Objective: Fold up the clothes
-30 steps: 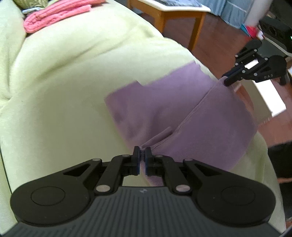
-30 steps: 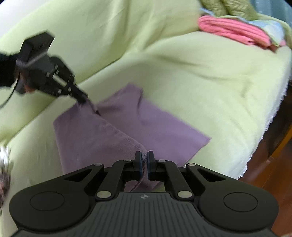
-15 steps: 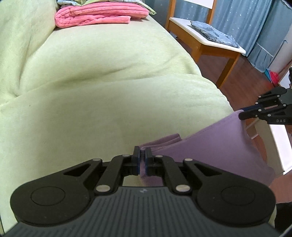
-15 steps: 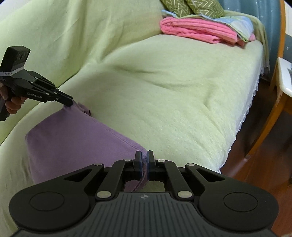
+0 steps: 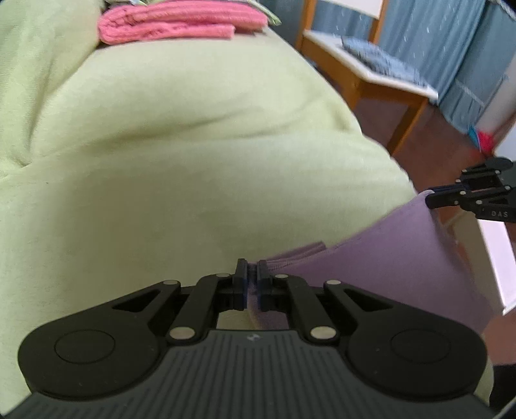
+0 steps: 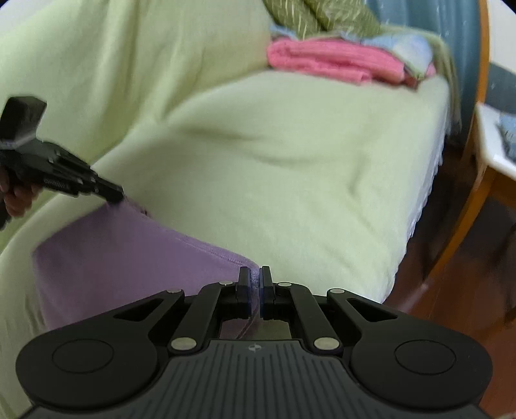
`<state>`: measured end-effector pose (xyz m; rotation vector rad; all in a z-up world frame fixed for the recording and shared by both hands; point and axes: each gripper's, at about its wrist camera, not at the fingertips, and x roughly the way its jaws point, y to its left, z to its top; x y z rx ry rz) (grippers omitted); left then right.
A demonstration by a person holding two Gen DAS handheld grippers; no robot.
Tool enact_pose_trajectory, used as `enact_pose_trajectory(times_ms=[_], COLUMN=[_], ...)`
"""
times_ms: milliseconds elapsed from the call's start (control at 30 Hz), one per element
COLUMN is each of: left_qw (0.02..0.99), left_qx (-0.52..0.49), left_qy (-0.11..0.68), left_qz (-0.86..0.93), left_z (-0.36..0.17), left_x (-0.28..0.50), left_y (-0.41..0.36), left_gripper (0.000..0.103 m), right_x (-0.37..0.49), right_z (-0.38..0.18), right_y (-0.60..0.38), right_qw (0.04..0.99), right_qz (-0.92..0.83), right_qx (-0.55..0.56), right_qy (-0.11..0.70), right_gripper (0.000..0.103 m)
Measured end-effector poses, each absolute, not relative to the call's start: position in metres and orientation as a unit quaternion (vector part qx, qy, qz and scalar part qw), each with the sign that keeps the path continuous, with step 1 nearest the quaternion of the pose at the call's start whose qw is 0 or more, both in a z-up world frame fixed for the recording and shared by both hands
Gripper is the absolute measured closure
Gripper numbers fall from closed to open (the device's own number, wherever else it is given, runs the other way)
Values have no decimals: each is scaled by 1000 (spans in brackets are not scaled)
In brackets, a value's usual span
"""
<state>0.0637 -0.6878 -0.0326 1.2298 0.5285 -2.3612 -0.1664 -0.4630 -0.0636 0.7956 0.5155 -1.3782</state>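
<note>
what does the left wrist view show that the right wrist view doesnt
Only the left wrist view shows the right gripper from outside, pinching the far corner of the purple garment, plus a red item on the floor. Only the right wrist view shows the left gripper from outside, the hand holding it, and the olive patterned cushions. Both show the green sofa, the folded pink towel and the wooden table.

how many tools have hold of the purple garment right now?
2. The left tool is shut on one end of the purple garment's top edge, toward the sofa back; the right tool is shut on the other end, by the seat's front edge.
</note>
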Motion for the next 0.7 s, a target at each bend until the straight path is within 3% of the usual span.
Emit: enact_pose_trajectory(times_ms=[200, 300, 367, 400, 433, 600, 700], left_qw=[225, 234, 248, 255, 263, 290, 261], left_qx=[432, 440, 449, 449, 449, 422, 421], left_qy=[186, 177, 163, 163, 163, 162, 163], left_qz=[-853, -848, -843, -841, -838, -843, -853], left_z=[-37, -45, -42, -39, -35, -3, 4], left_x=[63, 56, 53, 55, 58, 78, 77], left_y=[-685, -683, -681, -681, -681, -673, -654], left_gripper=[100, 96, 86, 80, 80, 87, 93], right_x=[-158, -157, -159, -160, -160, -149, -124], right_z=[-86, -85, -80, -74, -67, -37, -35], right_y=[-466, -474, -479, -481, -482, -503, -531], right_qw=[656, 652, 644, 639, 643, 708, 766], right_qz=[-605, -596, -591, -595, -596, -556, -480], right_qx=[367, 382, 387, 384, 377, 342, 332], right_qy=[263, 272, 294, 302, 298, 270, 270], right_gripper=[99, 92, 82, 70, 69, 71, 88])
